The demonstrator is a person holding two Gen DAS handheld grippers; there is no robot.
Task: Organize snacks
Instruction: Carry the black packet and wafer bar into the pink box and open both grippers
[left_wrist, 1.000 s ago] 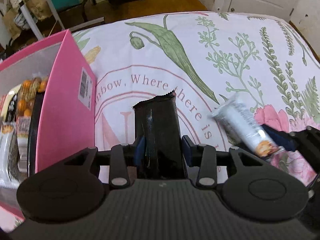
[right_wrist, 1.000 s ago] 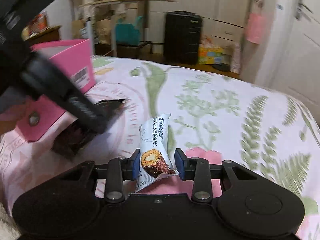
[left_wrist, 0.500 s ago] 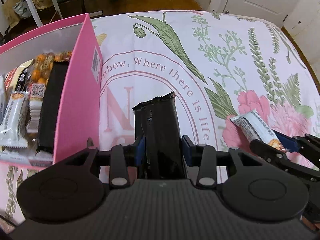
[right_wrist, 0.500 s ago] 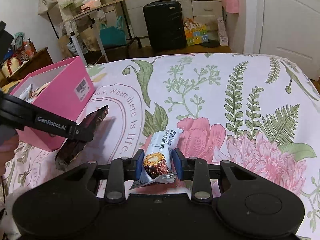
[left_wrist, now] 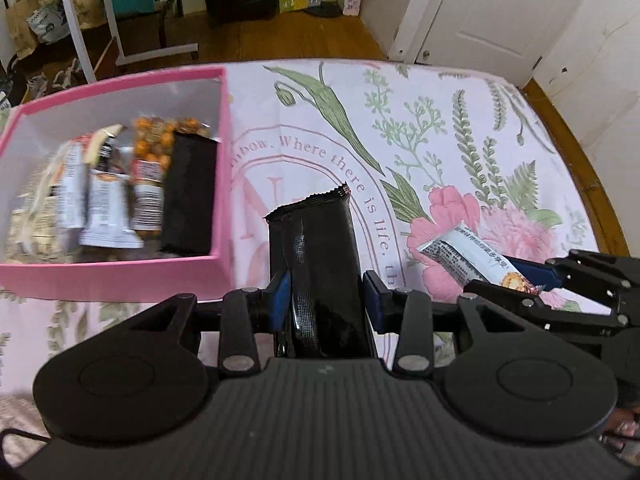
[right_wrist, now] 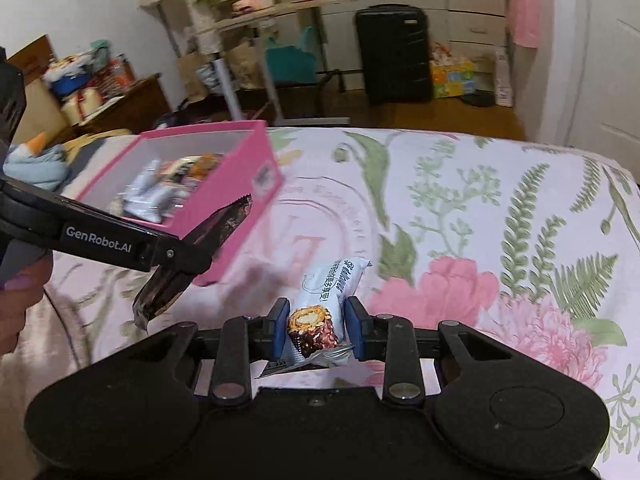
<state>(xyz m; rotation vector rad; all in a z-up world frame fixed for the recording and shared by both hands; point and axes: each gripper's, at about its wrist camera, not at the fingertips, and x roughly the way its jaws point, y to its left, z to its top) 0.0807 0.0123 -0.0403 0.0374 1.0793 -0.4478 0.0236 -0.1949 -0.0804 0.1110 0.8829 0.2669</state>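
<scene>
My left gripper [left_wrist: 325,296] is shut on a black snack packet [left_wrist: 316,256], held above the floral cloth just right of the pink box [left_wrist: 120,276]. The box holds several snack packets [left_wrist: 108,184]. My right gripper [right_wrist: 317,330] is shut on a pale blue snack bar [right_wrist: 322,304] with a chocolate picture. In the right wrist view the left gripper [right_wrist: 176,258] and its black packet [right_wrist: 224,220] hang beside the pink box [right_wrist: 236,200]. The right gripper [left_wrist: 524,276] and the bar [left_wrist: 464,260] show at the right of the left wrist view.
The flowered cloth [left_wrist: 400,140] covers the table, whose wooden edge [left_wrist: 576,152] curves on the right. Behind are a black suitcase [right_wrist: 394,52], a rolling stand [right_wrist: 244,80], a white door [left_wrist: 492,12] and clutter.
Both grippers have risen and tilted, so the pink box's inside now shows more fully. The left gripper and black packet have come nearer the box. Both grips are unchanged.
</scene>
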